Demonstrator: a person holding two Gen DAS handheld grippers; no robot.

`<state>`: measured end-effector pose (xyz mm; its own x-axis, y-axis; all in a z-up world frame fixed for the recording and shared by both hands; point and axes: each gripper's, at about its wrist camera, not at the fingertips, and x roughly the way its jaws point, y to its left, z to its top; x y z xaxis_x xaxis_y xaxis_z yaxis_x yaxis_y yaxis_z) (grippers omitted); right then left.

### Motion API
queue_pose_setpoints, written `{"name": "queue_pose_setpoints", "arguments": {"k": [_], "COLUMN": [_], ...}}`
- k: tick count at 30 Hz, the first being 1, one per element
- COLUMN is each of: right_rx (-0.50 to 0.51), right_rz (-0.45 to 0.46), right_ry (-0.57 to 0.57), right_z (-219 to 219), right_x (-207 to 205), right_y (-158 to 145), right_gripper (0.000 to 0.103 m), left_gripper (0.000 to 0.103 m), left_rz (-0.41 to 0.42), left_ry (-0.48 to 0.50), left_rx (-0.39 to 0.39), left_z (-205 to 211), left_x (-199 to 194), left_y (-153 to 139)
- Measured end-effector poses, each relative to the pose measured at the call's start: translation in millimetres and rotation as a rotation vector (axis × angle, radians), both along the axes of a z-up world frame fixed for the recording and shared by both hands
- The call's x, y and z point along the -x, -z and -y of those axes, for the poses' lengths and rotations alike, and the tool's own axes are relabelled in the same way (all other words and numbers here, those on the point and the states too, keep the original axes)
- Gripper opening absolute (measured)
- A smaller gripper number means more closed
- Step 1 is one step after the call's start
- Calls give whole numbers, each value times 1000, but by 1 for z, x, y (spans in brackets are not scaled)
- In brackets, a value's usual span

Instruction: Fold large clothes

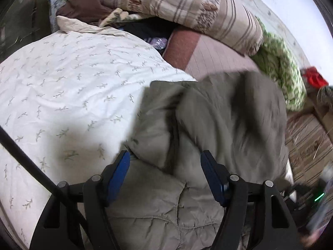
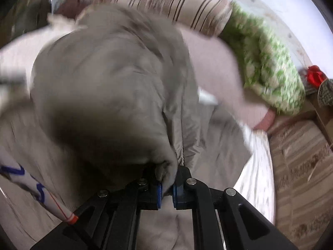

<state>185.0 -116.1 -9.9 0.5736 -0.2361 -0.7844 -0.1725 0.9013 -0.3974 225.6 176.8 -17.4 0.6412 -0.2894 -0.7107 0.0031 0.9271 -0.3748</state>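
Observation:
A grey quilted jacket (image 1: 208,125) lies bunched on a white bedspread with a leaf print (image 1: 62,87). My left gripper (image 1: 165,160) is open, its blue pads apart just above the jacket's near part, holding nothing. In the right wrist view my right gripper (image 2: 166,187) is shut on a fold of the jacket (image 2: 108,79) and holds the cloth lifted, so it hangs in a big blurred bulge in front of the camera. The jacket hides most of the bed there.
A striped quilt (image 1: 187,6) and brown cloth (image 1: 87,2) are piled at the bed's far side. A green and white blanket (image 1: 278,68) lies to the right, with a red item (image 1: 314,77) beyond. A striped mat (image 1: 308,143) covers the floor on the right.

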Motion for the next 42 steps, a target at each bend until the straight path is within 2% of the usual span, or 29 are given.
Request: {"name": "queue_pose_setpoints", "arguments": {"k": [2,4,7,11,12,14,15,16,17,18,19,20,21,22,24,28,30,31,32,34,39,42], "right_rx": [48,74,78,65,62,62,62,61,59,57,54,48,44,39,16,-44,-54,-59,-71,-116,-307,-341], "right_rz": [1,12,16,19,20,21,21,20,20,21,21,22,22,23,36,35,18,10,8,26,46,88], "right_ry": [13,26,39,39,40,39,37,36,35,36,37,38,38,42,66,133,155,166,184,215,308,340], "right_z": [3,1,-1,5,6,3,2,2,1,1,1,2,4,7,17,43,52,55,59,67,94,98], "right_x": [1,-1,-5,-5,-4,-1,1,1,2,2,2,2,0,-2,-7,-16,-16,-13,-9,1,24,23], "right_y": [18,23,19,13,13,12,12,12,12,12,11,10,7,4,-6,-19,-18,-17,-18,-22,-38,-50], "right_gripper": [7,7,7,7,7,8,8,8,8,8,8,8,8,8,8,9,15,25,47,72,74,74], "left_gripper": [70,70,74,74,74,74,74,74,73,59,49,36,27,24,19,17,17,18,20,22,31,35], "left_rz": [-4,-22,-31,-3,-13,-44,-58,-71,-74,-79,-89,-99,-104,-110,-102,-110,-144,-151,-149,-131,-157,-137], "left_ry": [-3,7,38,103,118,169,187,185,190,198,195,191,191,198,215,267,279,273,269,275,264,292], "left_rx": [22,51,84,90,120,259,304,304,270,237,202,198,216,251,268,193,130,98,74,23,58,66], "left_z": [-4,-4,2,21,24,28,30,33,37,41,43,43,41,40,42,68,80,83,83,85,72,63], "left_x": [-4,-11,-25,-48,-53,-61,-64,-65,-66,-66,-66,-65,-63,-60,-50,-21,-5,0,3,1,-5,5], "left_y": [-1,3,8,16,20,30,33,36,36,36,36,35,35,31,22,18,28,31,33,35,36,22]}}
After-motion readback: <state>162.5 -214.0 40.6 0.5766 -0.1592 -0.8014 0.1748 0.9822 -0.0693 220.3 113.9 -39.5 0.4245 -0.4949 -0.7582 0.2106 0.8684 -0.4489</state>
